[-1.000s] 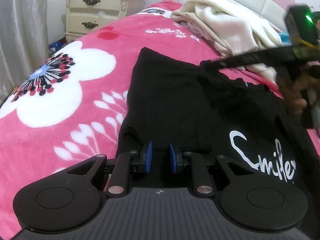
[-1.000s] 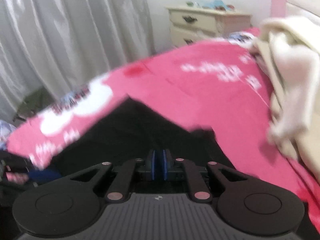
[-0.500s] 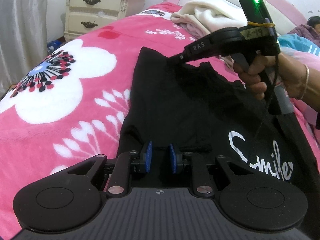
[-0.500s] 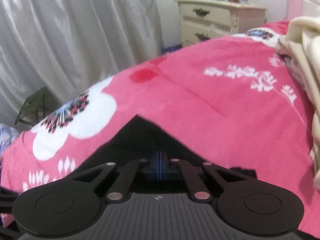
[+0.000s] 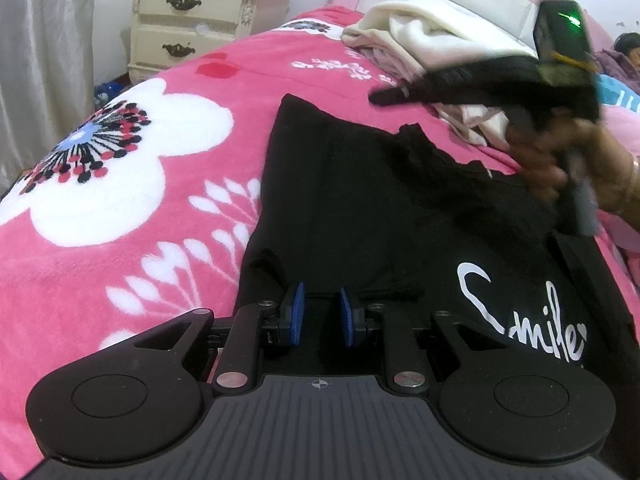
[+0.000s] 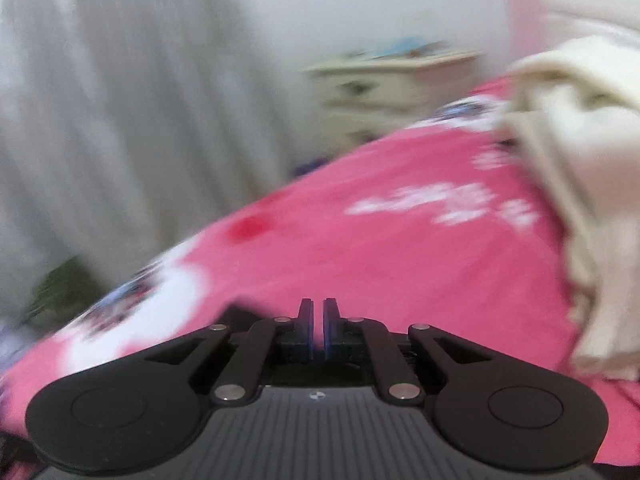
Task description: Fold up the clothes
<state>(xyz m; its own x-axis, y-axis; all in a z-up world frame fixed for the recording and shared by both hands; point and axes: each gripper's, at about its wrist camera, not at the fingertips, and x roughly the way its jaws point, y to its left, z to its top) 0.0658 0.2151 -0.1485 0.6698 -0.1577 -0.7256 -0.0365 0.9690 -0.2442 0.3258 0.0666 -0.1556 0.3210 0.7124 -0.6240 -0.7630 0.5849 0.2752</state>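
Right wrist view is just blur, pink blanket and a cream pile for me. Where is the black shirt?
Observer: In the left wrist view, the black shirt lies spread on the pink blanket, with its white "Smile" print facing up.
Operator: Where is my right gripper relative to it?
Observer: The right gripper hangs in the air near the shirt's far edge, by the cream pile. Its fingers are opening, with nothing between them.
Operator: And the left?
Observer: The left gripper sits at the shirt's near hem, fingers apart.
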